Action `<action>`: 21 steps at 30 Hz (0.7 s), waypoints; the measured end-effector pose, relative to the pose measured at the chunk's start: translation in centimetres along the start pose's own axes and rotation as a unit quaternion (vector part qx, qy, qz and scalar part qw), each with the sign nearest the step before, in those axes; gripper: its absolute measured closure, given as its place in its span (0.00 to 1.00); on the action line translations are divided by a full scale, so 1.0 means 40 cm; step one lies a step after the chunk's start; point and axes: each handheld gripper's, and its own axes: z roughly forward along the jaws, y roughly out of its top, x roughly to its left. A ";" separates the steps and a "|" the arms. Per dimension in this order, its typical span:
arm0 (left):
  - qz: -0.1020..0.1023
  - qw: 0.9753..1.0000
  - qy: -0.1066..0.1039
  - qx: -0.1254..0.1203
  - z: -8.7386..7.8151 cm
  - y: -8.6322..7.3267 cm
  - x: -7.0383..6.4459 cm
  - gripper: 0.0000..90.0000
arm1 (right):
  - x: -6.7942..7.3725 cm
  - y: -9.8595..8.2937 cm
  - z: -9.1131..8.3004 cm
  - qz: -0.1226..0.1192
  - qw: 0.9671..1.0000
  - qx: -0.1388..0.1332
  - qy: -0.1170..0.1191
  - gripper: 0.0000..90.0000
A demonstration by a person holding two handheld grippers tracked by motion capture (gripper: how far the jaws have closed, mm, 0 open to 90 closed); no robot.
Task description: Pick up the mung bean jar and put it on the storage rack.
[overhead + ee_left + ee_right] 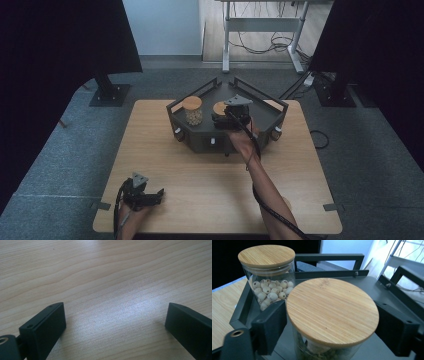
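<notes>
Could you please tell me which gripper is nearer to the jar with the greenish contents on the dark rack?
The right gripper: its jaws straddle the greenish jar just below its bamboo lid. The left gripper rests open on the wooden table near its front left corner, far from it.

The nearer jar (329,350) ran off the bottom edge in the right gripper view, its contents unclear. From above, the right gripper (226,120) hid most of it.
</notes>
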 end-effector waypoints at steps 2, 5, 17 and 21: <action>0.000 1.000 0.000 0.000 0.000 0.000 0.000 0.03 | -0.002 0.000 0.001 0.000 1.000 0.001 0.002 0.11; 0.000 1.000 0.000 0.000 0.000 0.000 0.000 0.03 | -0.004 -0.002 0.005 -0.001 1.000 0.005 0.005 0.08; 0.000 1.000 0.000 0.000 0.000 0.000 0.000 0.03 | -0.009 -0.008 0.000 0.006 1.000 0.004 0.020 0.05; 0.000 1.000 0.000 0.000 0.000 0.000 0.000 0.03 | -0.009 -0.007 -0.008 0.004 1.000 0.001 0.021 0.05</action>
